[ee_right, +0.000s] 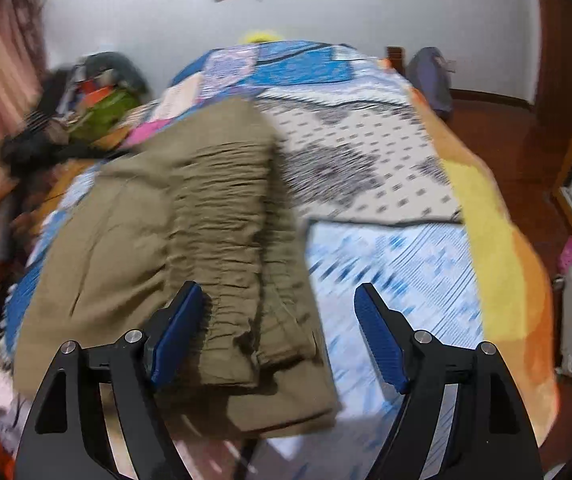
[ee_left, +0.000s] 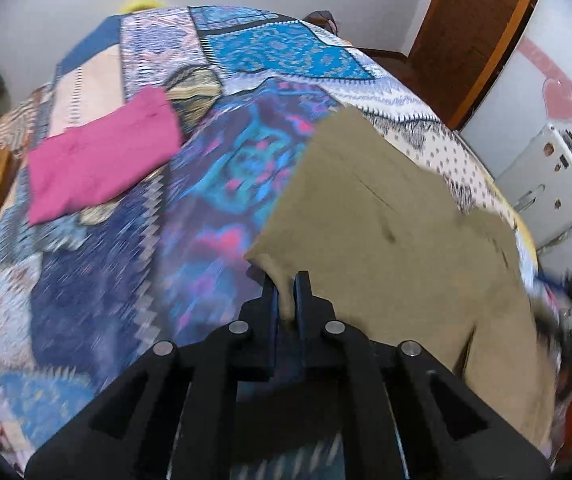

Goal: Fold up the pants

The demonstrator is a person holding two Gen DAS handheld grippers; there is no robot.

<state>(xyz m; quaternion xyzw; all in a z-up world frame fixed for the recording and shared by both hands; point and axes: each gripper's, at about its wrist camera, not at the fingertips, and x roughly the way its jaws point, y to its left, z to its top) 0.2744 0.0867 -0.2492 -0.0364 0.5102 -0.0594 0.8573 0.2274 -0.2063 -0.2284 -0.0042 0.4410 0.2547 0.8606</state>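
Left gripper: lowest centre of the left wrist view; fingers drawn narrow, pinching a corner of the olive pants between the pads.
Right gripper: bottom of the right wrist view; blue pads spread wide, holding nothing, the left-hand pad just over the cloth's gathered band.
Pants, left view: an olive sheet running from the pinch up and right across the frame, lifted off the patterned bedspread (motion blur hides how high).
Pants, right view: centre-left of frame, lying partly doubled on the bedspread, elastic waistband crumpled along the right edge of the cloth.
Pink garment: upper left of the left view, folded flat, well apart from the pants.
Step in hand (a judgement): carrying the pinched corner over to lay one part on another.
Doing it well: keep the pinch firm; sweep low and even so the edge lands square; let the free gripper pin or smooth the waistband before release.
Risk: a corner-only hold may let the cloth sag and crease.
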